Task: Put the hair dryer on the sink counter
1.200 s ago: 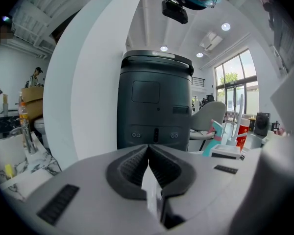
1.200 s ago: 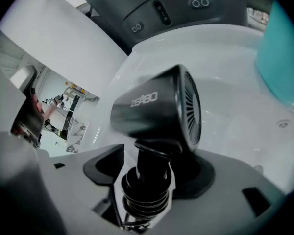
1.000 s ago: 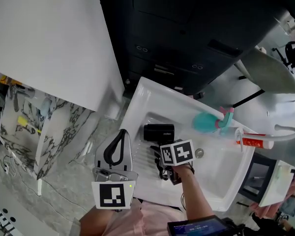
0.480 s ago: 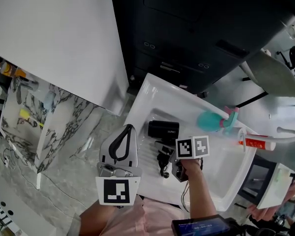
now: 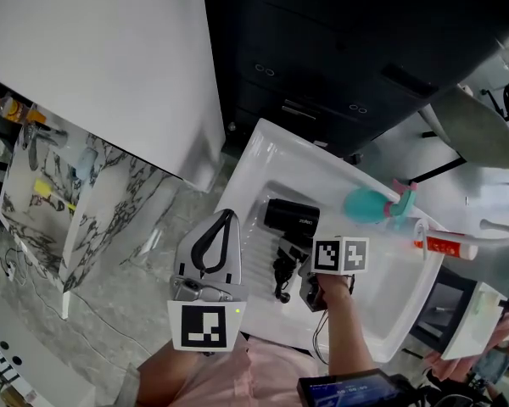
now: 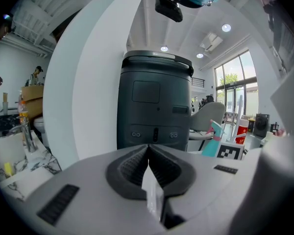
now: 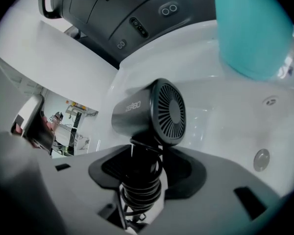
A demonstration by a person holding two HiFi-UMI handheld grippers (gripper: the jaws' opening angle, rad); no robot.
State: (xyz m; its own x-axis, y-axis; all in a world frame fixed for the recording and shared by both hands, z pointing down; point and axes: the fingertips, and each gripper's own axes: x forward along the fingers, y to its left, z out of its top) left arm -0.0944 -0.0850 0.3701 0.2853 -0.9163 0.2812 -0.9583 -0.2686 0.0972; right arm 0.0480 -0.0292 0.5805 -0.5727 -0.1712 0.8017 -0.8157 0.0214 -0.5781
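Observation:
The black hair dryer point(image 5: 290, 214) lies in the white sink basin point(image 5: 382, 312), its rear grille point(image 7: 169, 111) facing my right gripper. Its handle, wrapped in coiled cord point(image 7: 139, 180), runs back between the right jaws. My right gripper point(image 5: 295, 271) point(image 7: 142, 153) is closing, and its pads touch the handle on both sides. My left gripper point(image 5: 226, 217) point(image 6: 148, 153) hangs off the sink's left edge, shut with nothing in it.
A teal spray bottle point(image 5: 369, 203) point(image 7: 255, 28) stands at the basin's far side, with a red tube point(image 5: 445, 246) and a white faucet point(image 5: 492, 227) to its right. The drain point(image 7: 261, 157) lies right of the dryer. A dark cabinet point(image 5: 339, 49) rises behind the sink.
The right gripper has shifted slightly right over the basin, its marker cube turning. The dryer has stayed put in the sink. The left gripper has held still.

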